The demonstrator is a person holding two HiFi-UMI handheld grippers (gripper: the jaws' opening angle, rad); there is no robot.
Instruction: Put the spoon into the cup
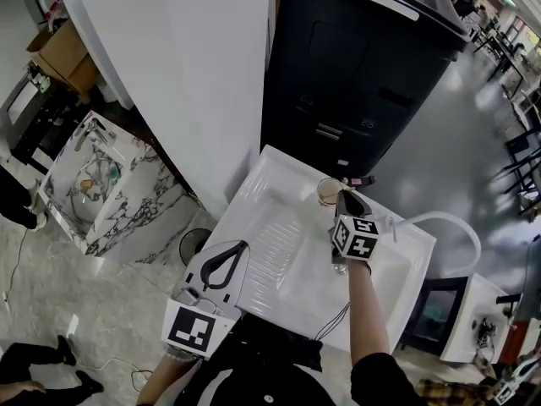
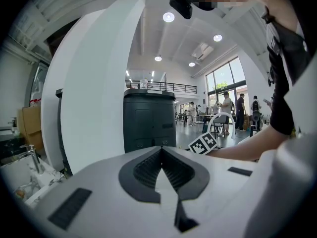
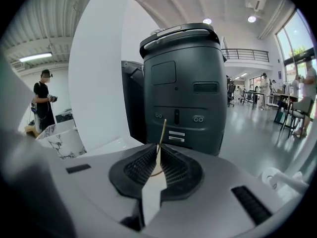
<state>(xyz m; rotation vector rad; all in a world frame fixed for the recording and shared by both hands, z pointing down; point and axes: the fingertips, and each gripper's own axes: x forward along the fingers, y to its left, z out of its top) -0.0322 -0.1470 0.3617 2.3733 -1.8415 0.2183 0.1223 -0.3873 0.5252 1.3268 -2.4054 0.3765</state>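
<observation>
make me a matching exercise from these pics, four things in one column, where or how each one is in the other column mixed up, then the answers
Things:
1. spoon
2. cup
3. left gripper
4. dark bin

Place or state:
A. jaws shut, nothing between them
B. stands behind the white basin
C. pinched by its thin handle in the right gripper
D. sits at the white basin's far edge

Pairs: 1-C, 2-D, 3-A, 4-B
</observation>
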